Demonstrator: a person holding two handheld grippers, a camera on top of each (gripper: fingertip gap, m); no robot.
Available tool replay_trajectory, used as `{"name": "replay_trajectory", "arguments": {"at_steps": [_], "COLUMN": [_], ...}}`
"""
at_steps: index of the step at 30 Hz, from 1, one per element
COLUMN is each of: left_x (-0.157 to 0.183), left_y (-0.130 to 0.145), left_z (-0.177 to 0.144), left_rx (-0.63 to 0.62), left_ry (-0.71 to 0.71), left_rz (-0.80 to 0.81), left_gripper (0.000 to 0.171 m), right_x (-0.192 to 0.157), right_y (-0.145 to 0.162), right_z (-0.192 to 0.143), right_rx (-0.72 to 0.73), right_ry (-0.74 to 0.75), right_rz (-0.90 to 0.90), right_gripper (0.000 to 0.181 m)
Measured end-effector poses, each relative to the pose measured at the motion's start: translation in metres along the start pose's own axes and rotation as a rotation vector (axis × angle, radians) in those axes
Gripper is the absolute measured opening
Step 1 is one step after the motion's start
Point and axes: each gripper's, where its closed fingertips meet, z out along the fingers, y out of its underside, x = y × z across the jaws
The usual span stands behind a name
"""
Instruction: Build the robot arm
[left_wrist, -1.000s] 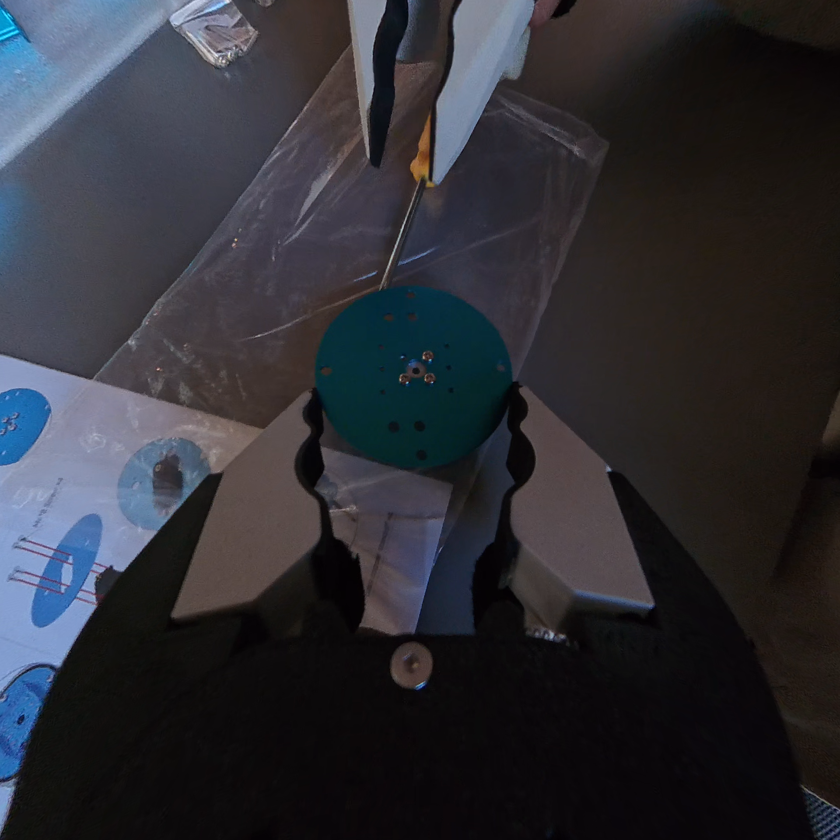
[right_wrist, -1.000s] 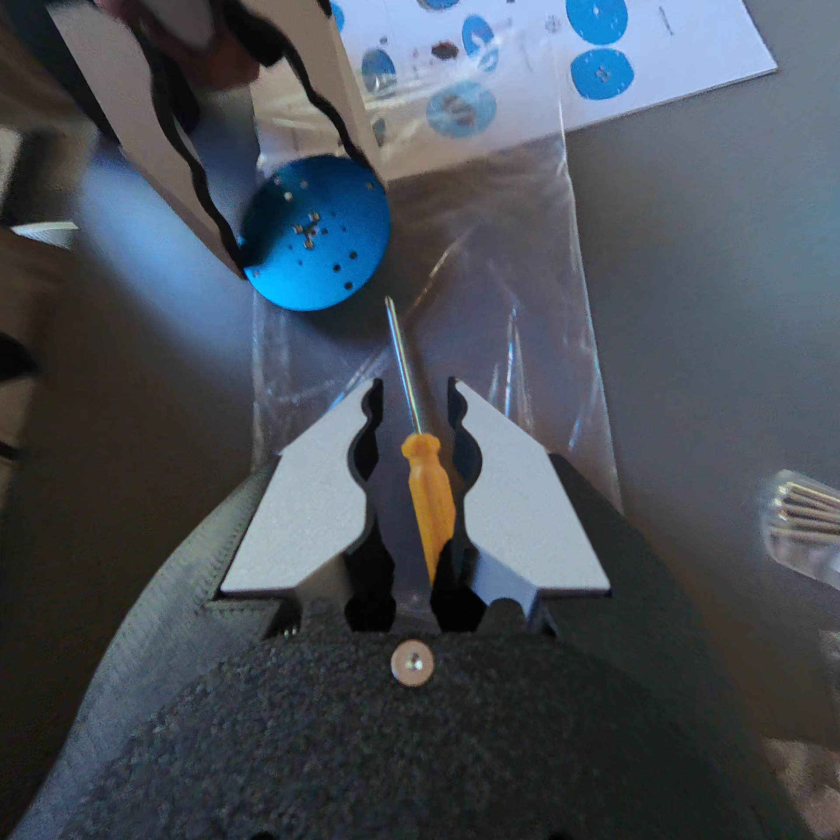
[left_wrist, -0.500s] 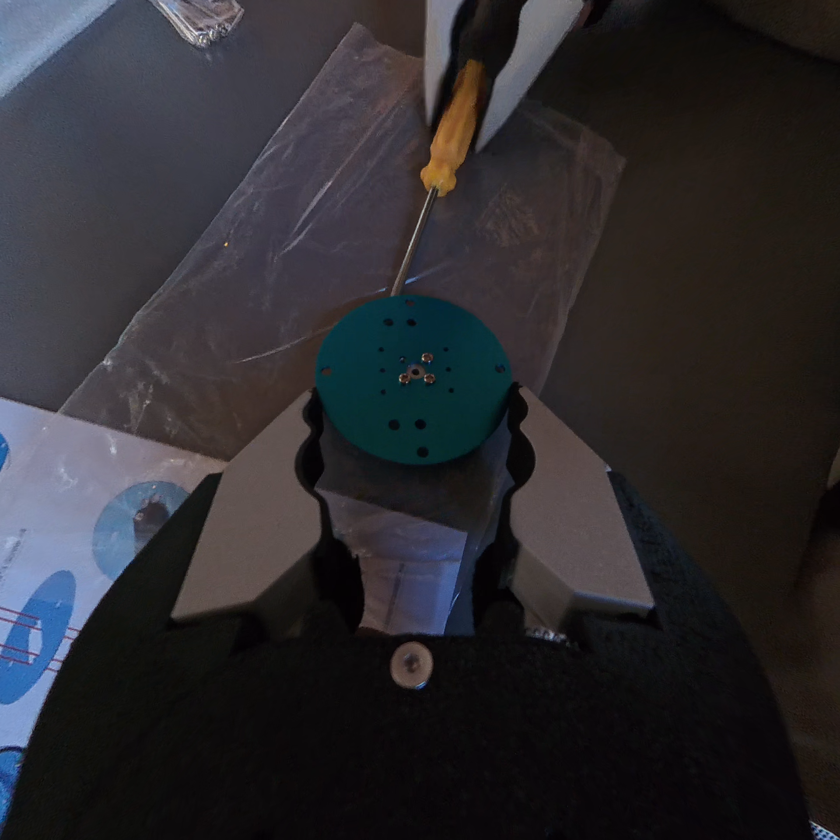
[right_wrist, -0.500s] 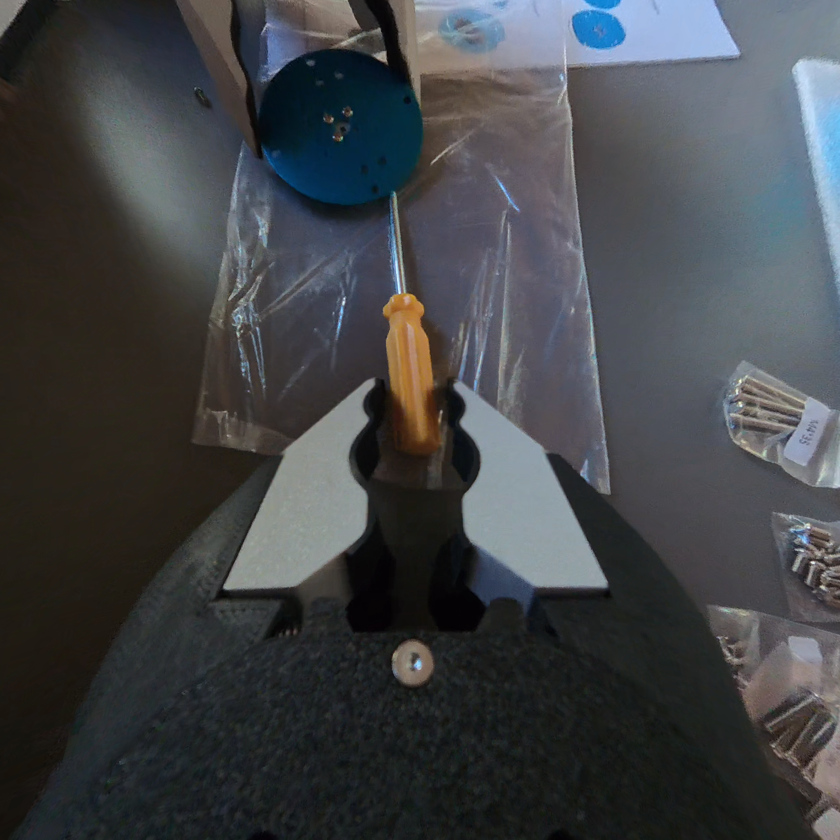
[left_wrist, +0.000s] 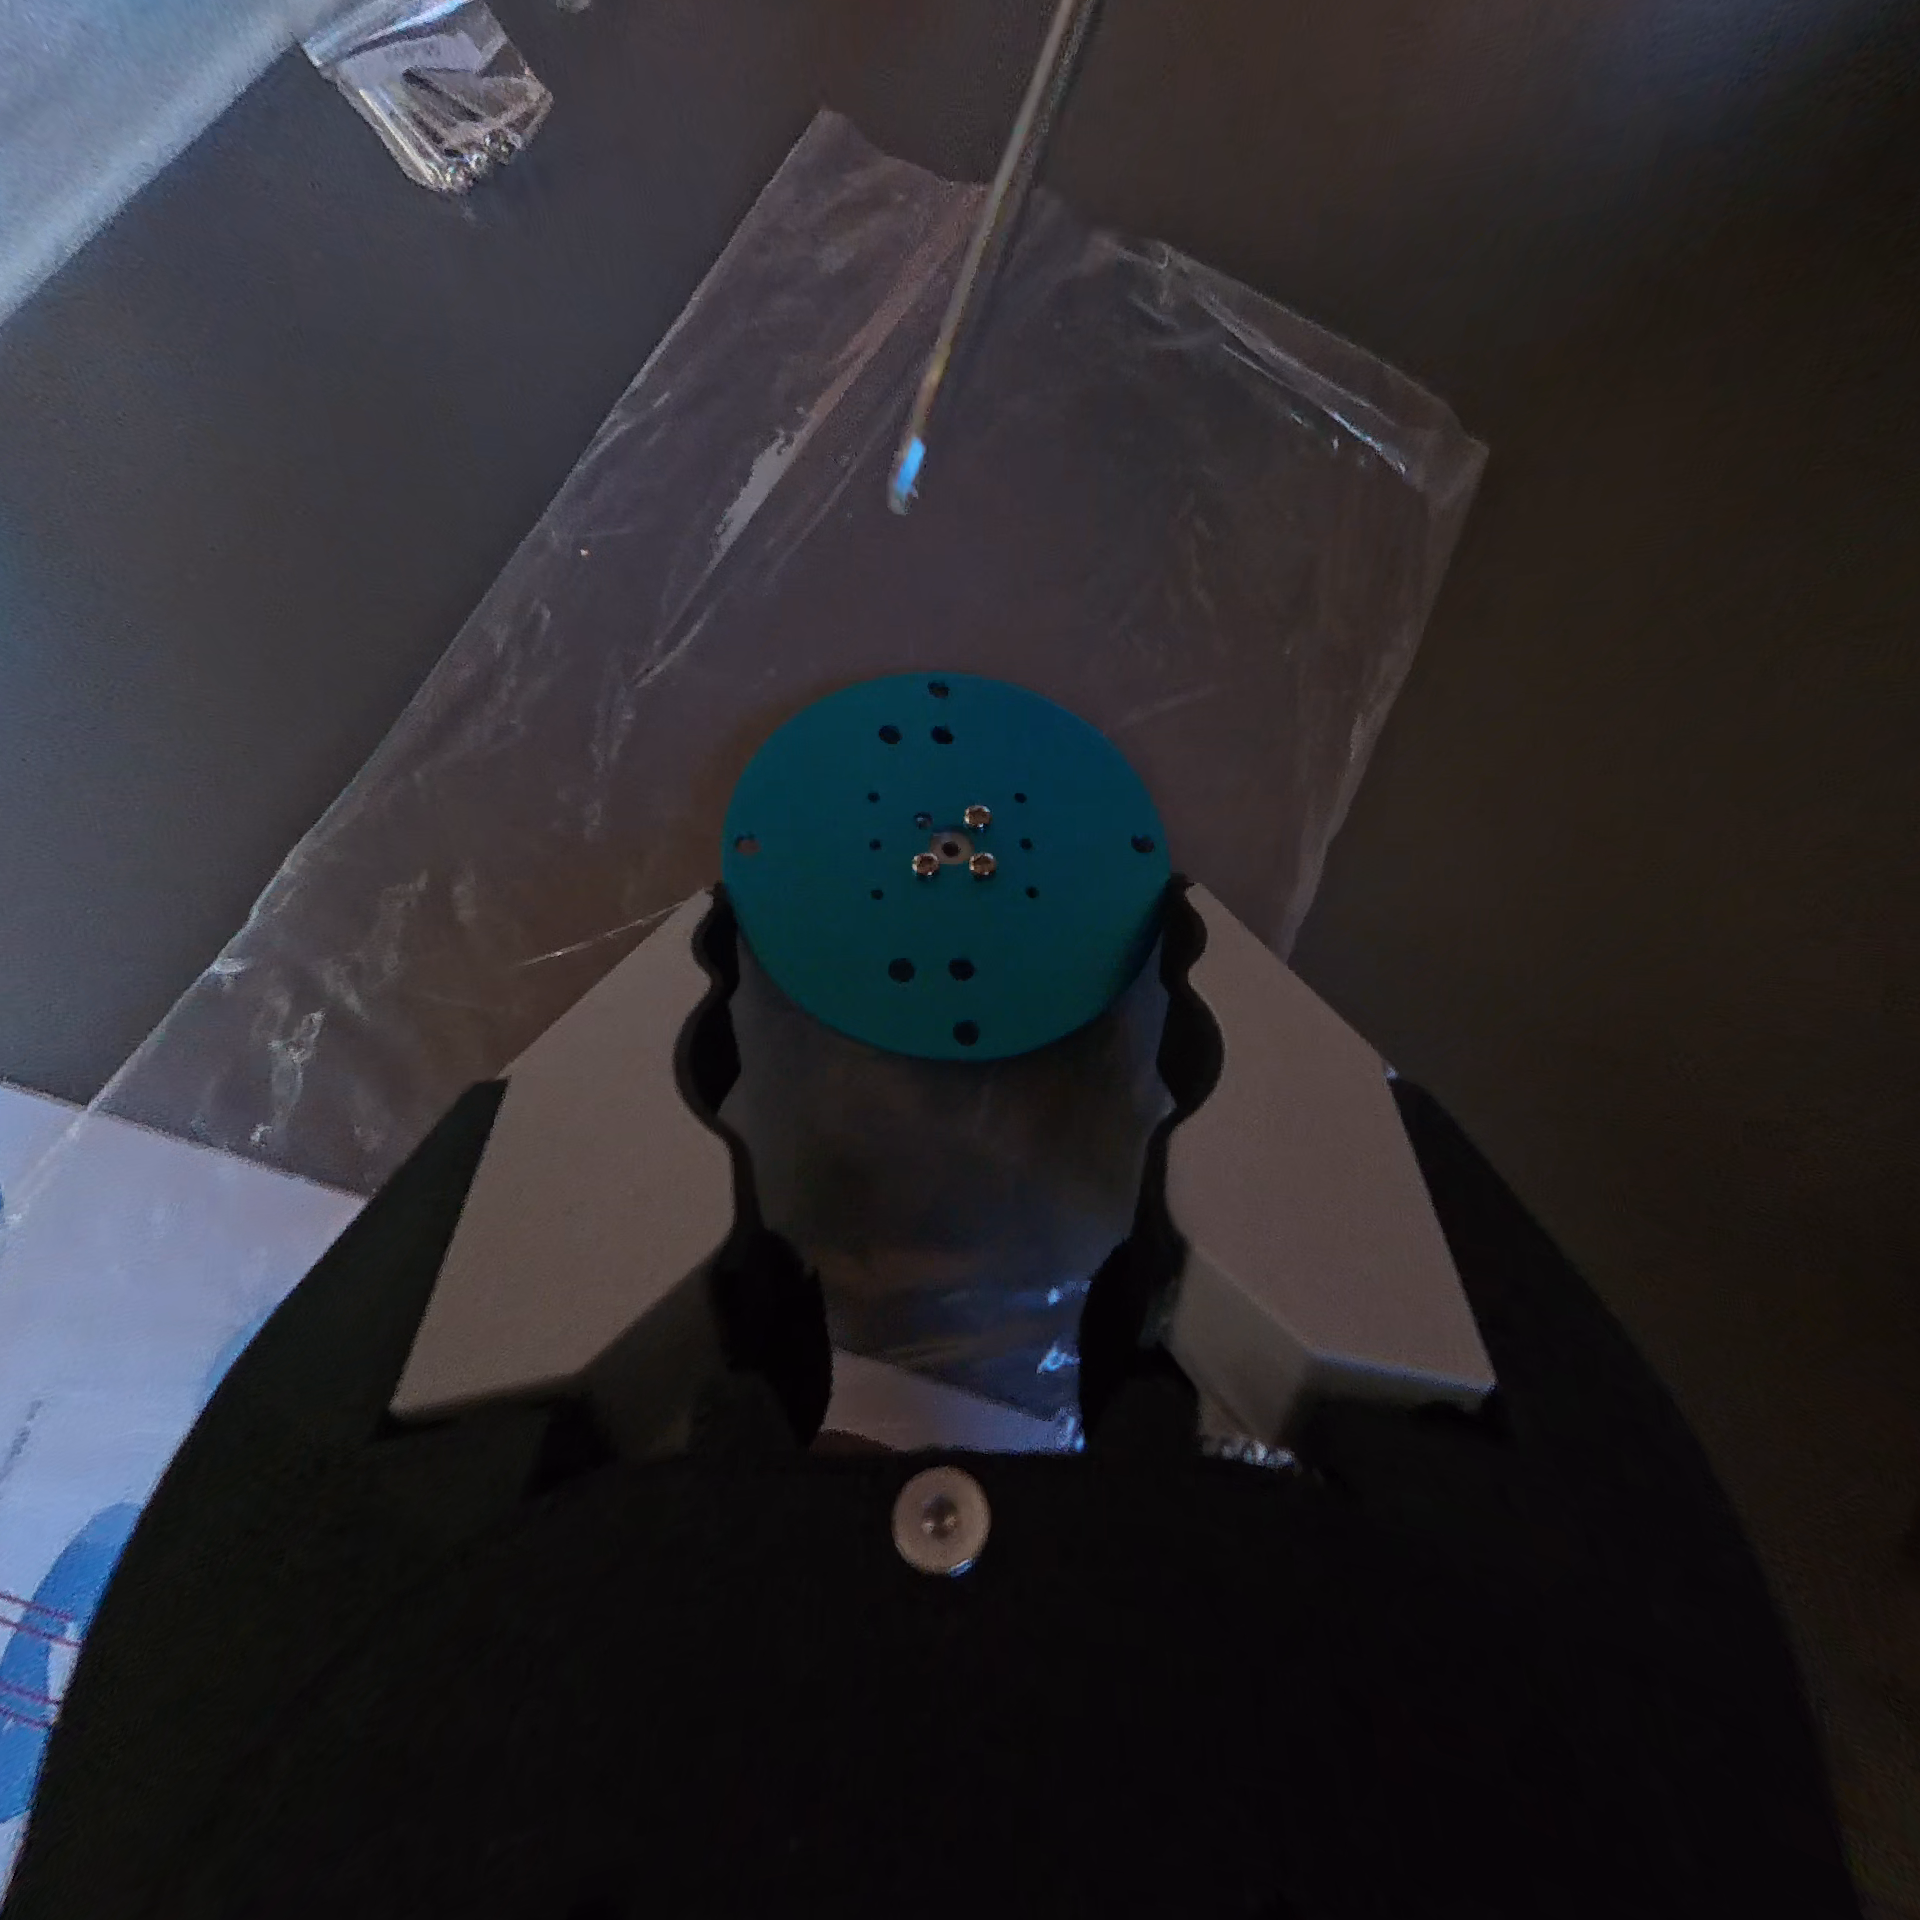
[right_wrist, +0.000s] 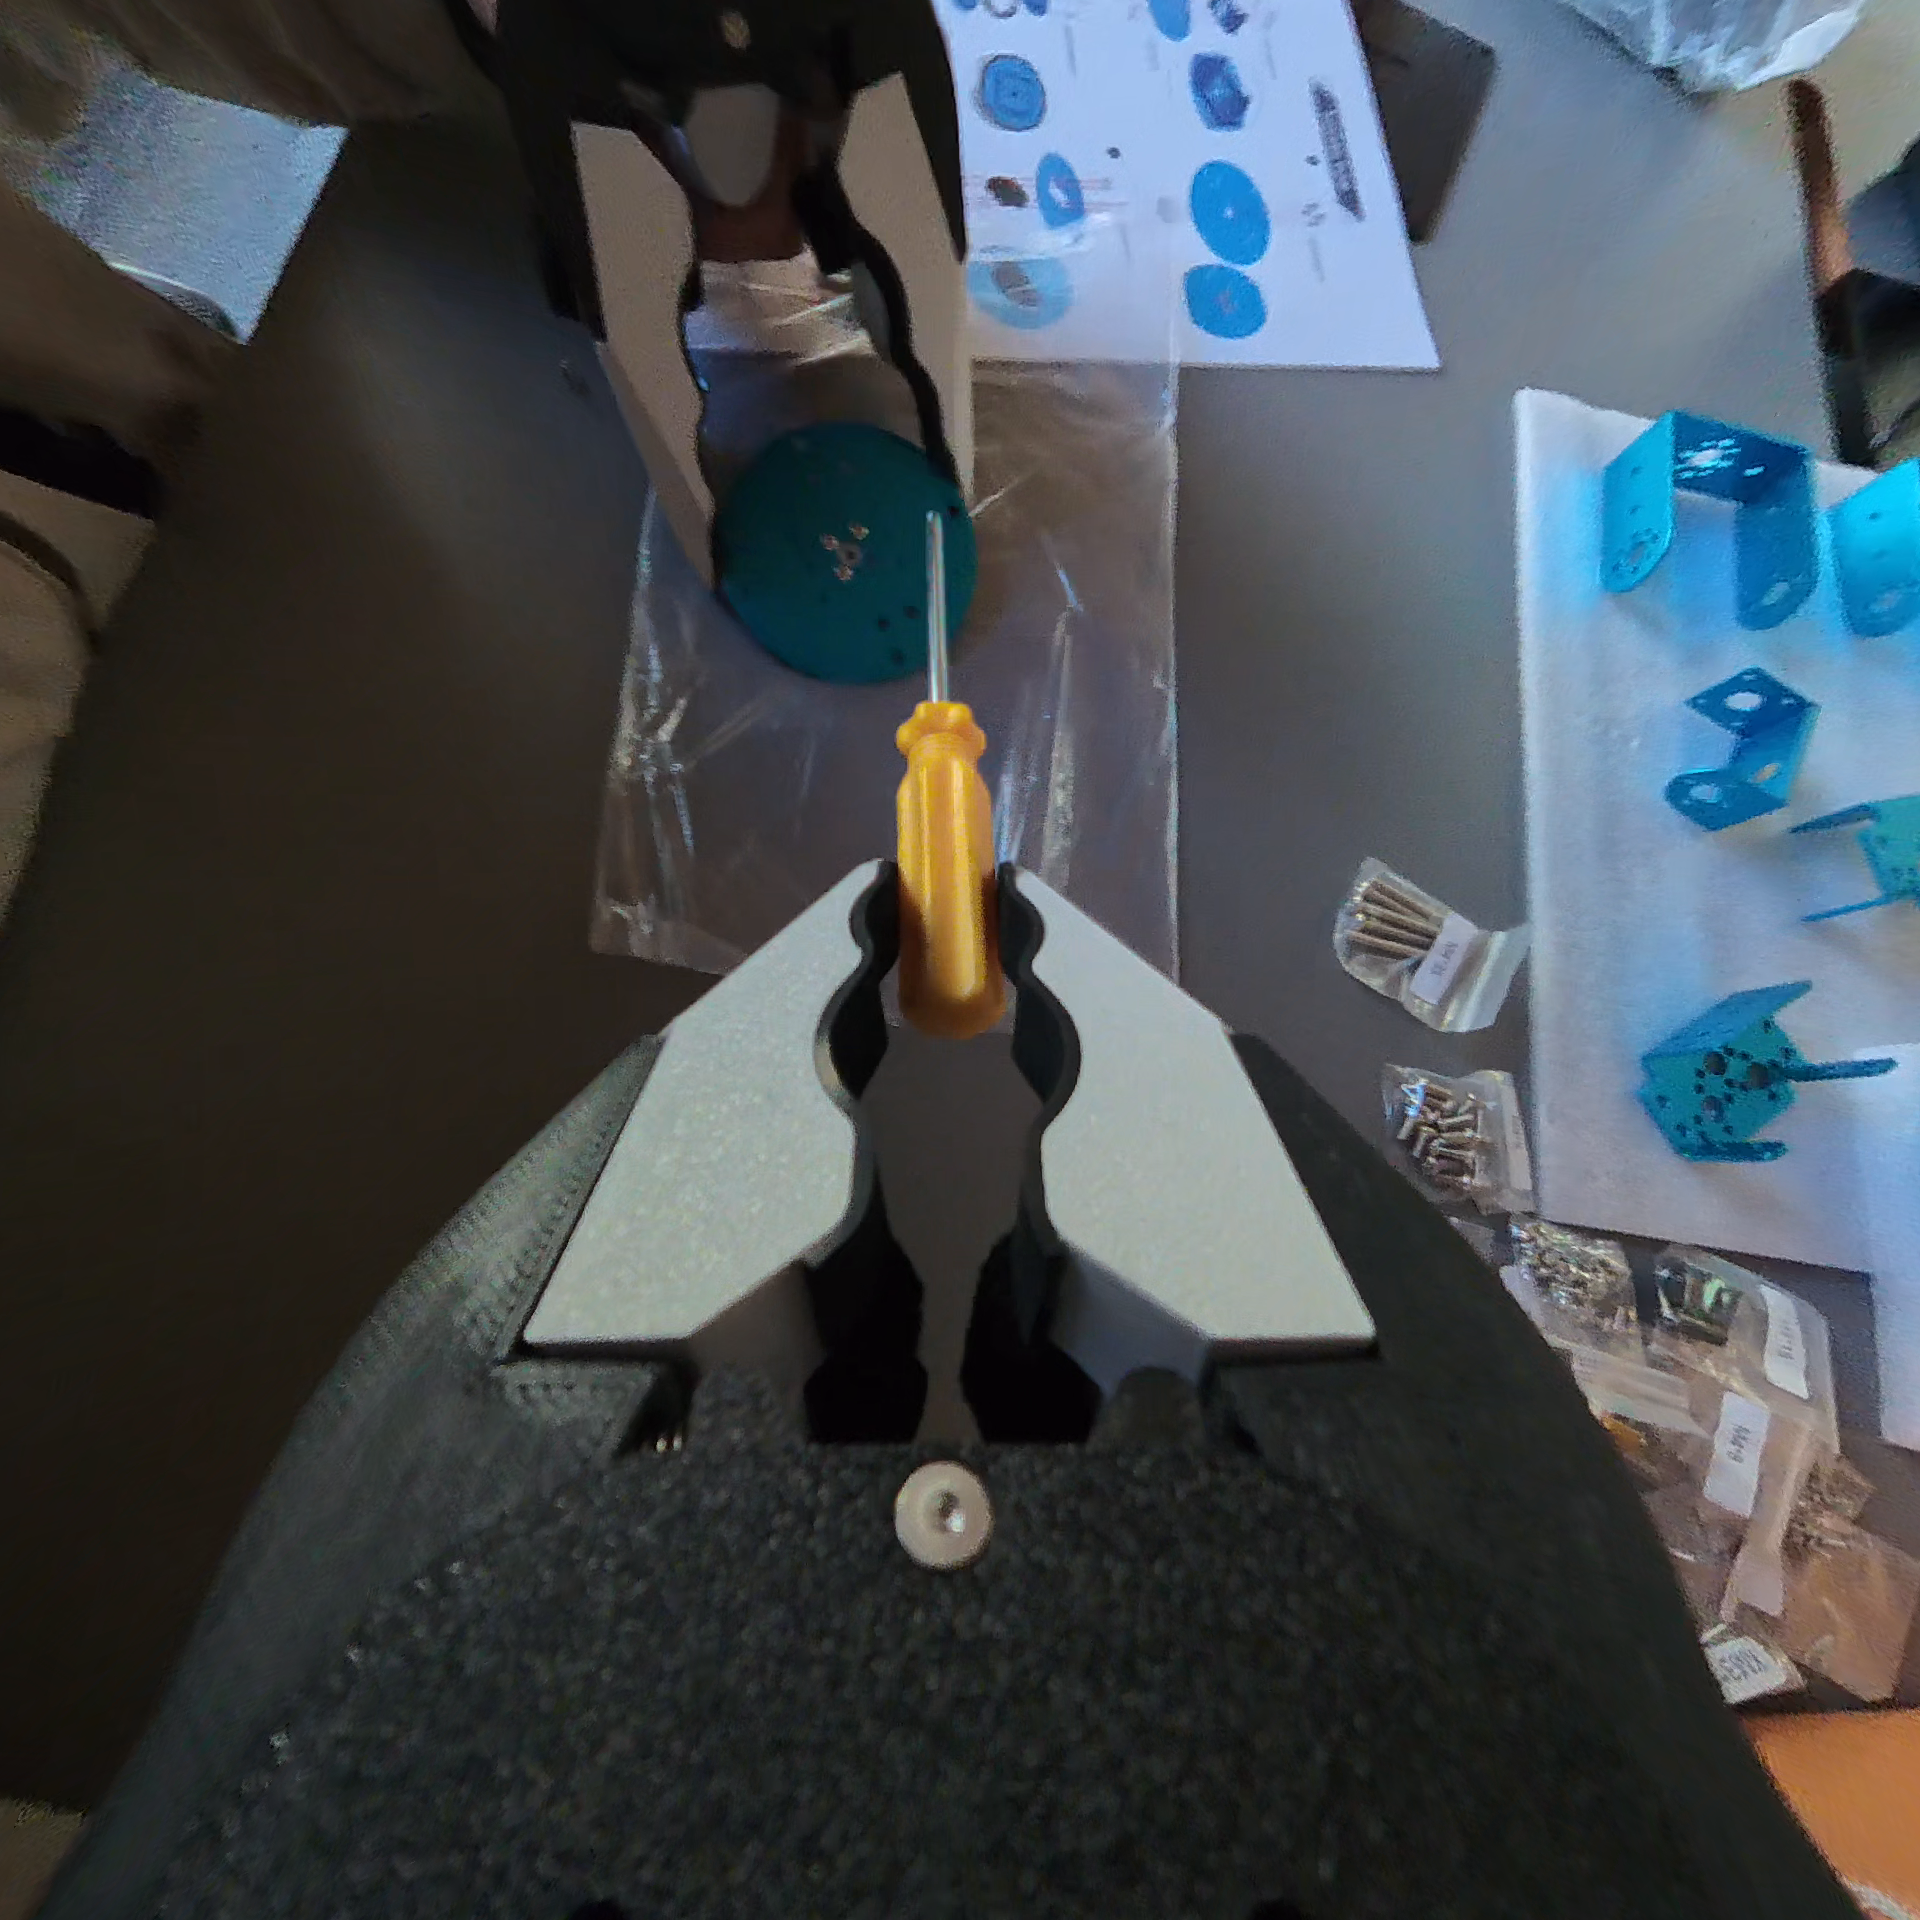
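Note:
My left gripper (left_wrist: 943, 894) is shut on a round blue metal disc (left_wrist: 940, 868) with several holes and small screws near its centre, held over a clear plastic bag (left_wrist: 623, 644). My right gripper (right_wrist: 943, 883) is shut on the orange handle of a small screwdriver (right_wrist: 940, 862). Its thin metal shaft (right_wrist: 937, 608) points toward the disc (right_wrist: 831, 561), with its tip over the disc's right part. In the left wrist view the shaft (left_wrist: 971, 260) hangs in the air above the bag, well beyond the disc. The left gripper (right_wrist: 831, 436) shows at the top of the right wrist view.
A printed sheet with blue pictures (right_wrist: 1195, 187) lies beyond the bag. A white foam pad (right_wrist: 1621, 883) at right bears several blue metal brackets (right_wrist: 1704, 514). Small bags of screws (right_wrist: 1423, 940) lie near it. Another screw bag (left_wrist: 436, 104) shows far left. The table (right_wrist: 364, 727) is dark grey. Left tips to right tips: about 15 cm.
My right gripper has risen and pulled back with the screwdriver, which now sits gripped by its handle end. The shaft tip has lifted off the bag. The left gripper still holds the disc.

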Motion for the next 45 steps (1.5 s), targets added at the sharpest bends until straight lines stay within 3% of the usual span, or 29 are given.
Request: {"name": "replay_trajectory", "arguments": {"at_steps": [3, 6, 8, 11, 13, 15, 19, 21, 23, 25, 28, 30, 35, 36, 38, 42, 45], "left_x": [0.001, -0.003, 0.001, 0.008, 0.011, 0.006, -0.013, -0.013, -0.012, -0.008, -0.001, 0.0, -0.004, -0.005, -0.007, -0.014, -0.006], "left_y": [-0.003, -0.023, -0.045, -0.063, -0.066, -0.07, -0.081, -0.09, -0.1, -0.107, -0.111, -0.111, -0.092, -0.087, -0.082, -0.083, -0.098], "left_z": [-0.003, -0.024, -0.038, -0.036, -0.029, -0.029, -0.043, -0.05, -0.059, -0.067, -0.075, -0.077, -0.061, -0.061, -0.071, -0.106, -0.111], "left_rx": [0.003, 0.085, 0.155, 0.136, 0.12, 0.143, 0.308, 0.442, 0.587, 0.693, 0.766, 0.779, 0.675, 0.657, 0.67, 0.779, 0.8], "left_ry": [-0.011, -0.076, -0.111, -0.208, -0.251, -0.313, -0.383, -0.3, -0.213, -0.119, -0.039, -0.015, -0.013, -0.024, -0.051, -0.107, -0.071], "left_rz": [-0.01, -0.014, 0.029, 0.16, 0.218, 0.223, 0.105, 0.001, -0.073, -0.109, -0.109, -0.12, -0.141, -0.137, -0.138, -0.159, -0.145], "left_gripper": [0.082, 0.082, 0.076, 0.069, 0.048, 0.003, 0.001, 0.001, 0.001, 0.002, 0.002, 0.002, 0.003, 0.015, 0.035, 0.036, 0.036], "right_x": [-0.003, -0.006, -0.007, -0.011, -0.011, -0.014, -0.005, 0.003, 0.008, 0.009, -0.001, -0.006, -0.007, -0.007, -0.004, -0.015, -0.014], "right_y": [-0.008, -0.019, -0.026, -0.047, -0.064, -0.079, -0.112, -0.137, -0.155, -0.158, -0.156, -0.162, -0.151, -0.148, -0.142, -0.134, -0.128], "right_z": [0.004, 0.014, 0.022, 0.033, 0.035, 0.035, 0.034, 0.031, 0.023, 0.024, 0.034, 0.029, 0.05, 0.055, 0.063, 0.064, 0.068], "right_rx": [-0.055, -0.103, -0.157, -0.174, -0.166, -0.143, 0.031, 0.257, 0.504, 0.62, 0.633, 0.712, 0.633, 0.608, 0.564, 0.502, 0.468], "right_ry": [-0.043, -0.096, -0.137, -0.191, -0.22, -0.25, -0.227, -0.22, -0.264, -0.359, -0.463, -0.519, -0.449, -0.408, -0.323, -0.402, -0.404], "right_rz": [-0.025, -0.06, -0.081, -0.146, -0.166, -0.183, -0.146, -0.088, -0.005, 0.107, 0.12, 0.113, 0.103, 0.091, 0.049, 0.071, 0.059], "right_gripper": [0.018, 0.018, 0.018, 0.018, 0.018, 0.018, 0.016, 0.015, 0.029, 0.041, 0.037, 0.015, 0.015, 0.015, 0.015, 0.015, 0.015]}}
